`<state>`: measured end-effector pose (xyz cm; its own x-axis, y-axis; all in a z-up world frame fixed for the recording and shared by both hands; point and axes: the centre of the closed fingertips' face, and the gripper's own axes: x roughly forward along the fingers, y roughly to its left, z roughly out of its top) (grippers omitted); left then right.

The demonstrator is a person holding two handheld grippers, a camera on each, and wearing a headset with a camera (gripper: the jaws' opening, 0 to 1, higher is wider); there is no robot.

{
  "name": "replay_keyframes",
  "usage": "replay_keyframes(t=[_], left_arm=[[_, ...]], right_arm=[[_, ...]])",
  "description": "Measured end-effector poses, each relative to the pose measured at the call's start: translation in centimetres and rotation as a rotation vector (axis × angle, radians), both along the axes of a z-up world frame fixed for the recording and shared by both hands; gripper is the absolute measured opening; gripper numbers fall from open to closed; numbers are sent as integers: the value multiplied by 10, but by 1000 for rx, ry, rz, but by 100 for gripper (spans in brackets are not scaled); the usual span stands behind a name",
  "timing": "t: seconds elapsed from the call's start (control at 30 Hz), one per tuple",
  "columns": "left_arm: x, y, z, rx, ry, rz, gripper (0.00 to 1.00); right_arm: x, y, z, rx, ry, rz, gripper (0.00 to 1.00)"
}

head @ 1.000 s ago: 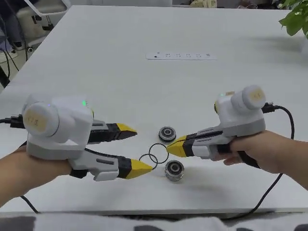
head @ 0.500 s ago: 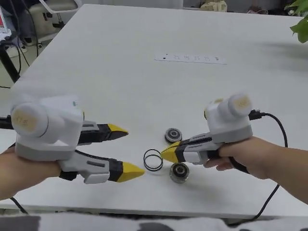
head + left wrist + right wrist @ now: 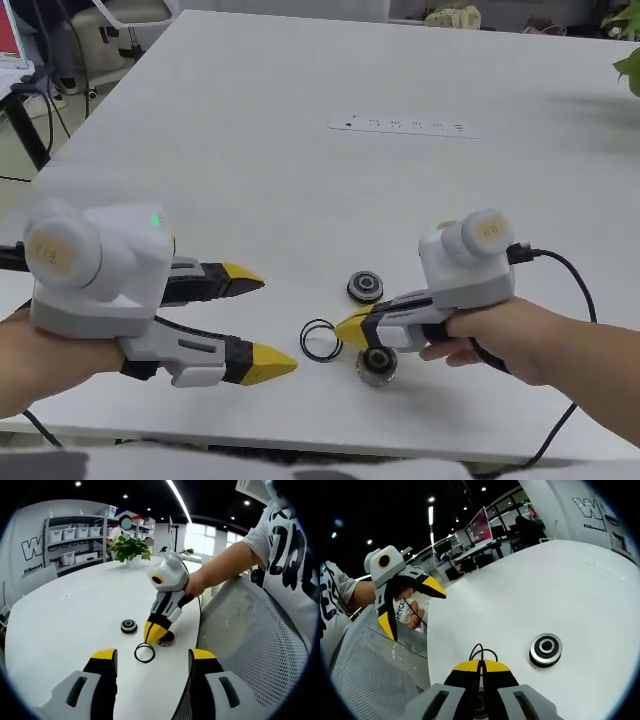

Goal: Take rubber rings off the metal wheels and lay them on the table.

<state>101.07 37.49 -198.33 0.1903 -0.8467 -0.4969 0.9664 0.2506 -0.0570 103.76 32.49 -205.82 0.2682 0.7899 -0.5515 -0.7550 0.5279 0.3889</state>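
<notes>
- The left gripper (image 3: pixel 258 320), white with black jaws tipped in yellow, is held in a hand at the near left edge of the white tabletop (image 3: pixel 300 150); its jaws are spread wide around nothing and point right towards the rings
- The thin black rubber rings (image 3: pixel 320 341), two overlapping loops, lie flat on the tabletop, off the wheels and between the two grippers; in the left gripper view they (image 3: pixel 144 653) sit just ahead of the gap between the spread jaws
- A small round metal wheel (image 3: pixel 365 286) with a dark hub lies flat just beyond the rings, apart from them
- A second metal wheel (image 3: pixel 376 365) lies on the near side, just beside the rings and partly under the right gripper
- The right gripper (image 3: pixel 347 327), held in a hand, points left with its jaws pressed together; the yellow tip is at the right edge of the rings, and I cannot tell whether it nips the rubber
- A flat white power strip (image 3: pixel 402 126) lies well back on the tabletop
</notes>
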Motion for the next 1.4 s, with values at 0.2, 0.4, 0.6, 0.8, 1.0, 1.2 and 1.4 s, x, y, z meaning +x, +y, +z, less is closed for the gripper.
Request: replay_keyframes(t=[0.2,0.4,0.6,0.8,1.0,1.2,1.4], left_arm=[[-2,-2,-2,3,7,-5,55],[-2,-1,-3,5,14,0,55],[-1,2,-5,6,22,6,55],[-1,3,-7,10,29,10,55],[3,2,-6,10,30,12,55],[10,1,-3,2,27,23,55],[19,0,-1,7,18,26,55]], right_arm=[[2,-3,-4,-11,1,-16,0],[4,-4,-8,-29,-1,-36,0],[7,-5,-10,-37,0,-50,0],[8,-7,-9,-30,-4,-55,2],[9,-10,-3,-18,-18,-56,7],[13,-16,5,4,-31,-75,9],[19,-22,12,16,-45,-90,10]])
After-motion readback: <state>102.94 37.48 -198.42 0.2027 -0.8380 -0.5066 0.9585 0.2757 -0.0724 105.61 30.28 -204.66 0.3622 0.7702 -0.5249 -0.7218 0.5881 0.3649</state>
